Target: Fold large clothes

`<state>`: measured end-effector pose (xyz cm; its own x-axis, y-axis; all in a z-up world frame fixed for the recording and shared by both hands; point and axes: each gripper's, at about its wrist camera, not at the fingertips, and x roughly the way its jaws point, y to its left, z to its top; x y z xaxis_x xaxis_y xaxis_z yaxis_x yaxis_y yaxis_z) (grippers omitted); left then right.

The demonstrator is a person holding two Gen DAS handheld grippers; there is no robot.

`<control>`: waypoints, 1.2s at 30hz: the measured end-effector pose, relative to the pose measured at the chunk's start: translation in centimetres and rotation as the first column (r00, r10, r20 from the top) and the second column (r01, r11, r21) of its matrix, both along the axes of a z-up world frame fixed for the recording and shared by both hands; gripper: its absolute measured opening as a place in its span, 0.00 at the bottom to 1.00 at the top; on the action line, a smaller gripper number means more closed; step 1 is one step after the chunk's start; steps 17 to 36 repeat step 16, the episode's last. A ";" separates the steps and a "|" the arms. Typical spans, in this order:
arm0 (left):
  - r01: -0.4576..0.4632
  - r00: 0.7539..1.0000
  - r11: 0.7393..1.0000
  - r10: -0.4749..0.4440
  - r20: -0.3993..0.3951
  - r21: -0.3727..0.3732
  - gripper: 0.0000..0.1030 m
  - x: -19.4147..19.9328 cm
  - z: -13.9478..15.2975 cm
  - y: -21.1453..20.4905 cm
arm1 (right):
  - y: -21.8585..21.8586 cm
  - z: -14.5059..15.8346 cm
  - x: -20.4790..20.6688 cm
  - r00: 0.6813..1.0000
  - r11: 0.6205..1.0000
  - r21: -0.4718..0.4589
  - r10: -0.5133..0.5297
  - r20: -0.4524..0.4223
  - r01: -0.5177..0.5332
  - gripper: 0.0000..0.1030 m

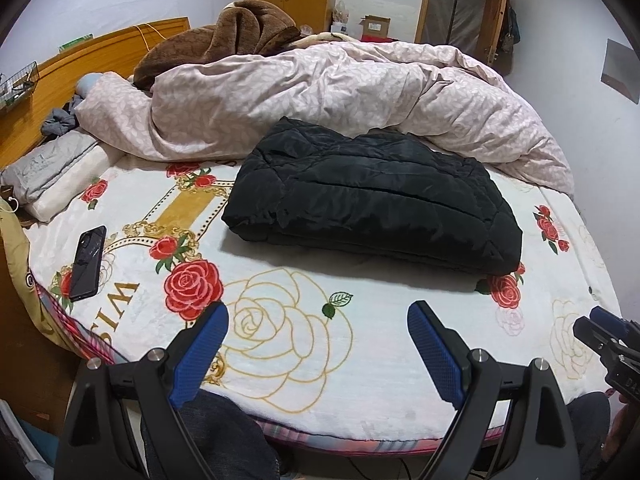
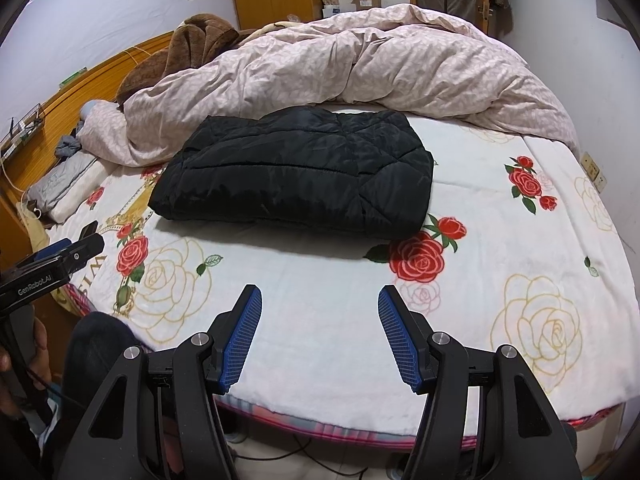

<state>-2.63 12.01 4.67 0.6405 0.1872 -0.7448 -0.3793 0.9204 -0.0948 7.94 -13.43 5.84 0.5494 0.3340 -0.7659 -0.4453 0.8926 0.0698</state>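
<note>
Far left by the headboard there's a wire basket [image 1: 18,84] with some small stuff in it, too blurry to make out. A black phone [image 1: 87,263] lies flat on the rose-print blanket [image 1: 304,360] near the bed's left edge. Your left tongs [image 1: 318,320] hover over the near edge of the bed, spread wide and gripping nothing. The black quilted jacket [image 1: 372,208] sits folded into a thick rectangle mid-bed, its back edge right against the bunched pink duvet [image 1: 320,92]. Your right tongs [image 2: 320,300] are spread apart too, empty, well short of the jacket.
</note>
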 end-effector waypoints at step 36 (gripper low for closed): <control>-0.043 0.999 0.999 0.043 0.016 0.023 0.90 -0.3 0.3 -0.7 | 0.0 -0.5 -0.2 1.000 1.000 0.000 0.002 -0.006 -0.002 0.59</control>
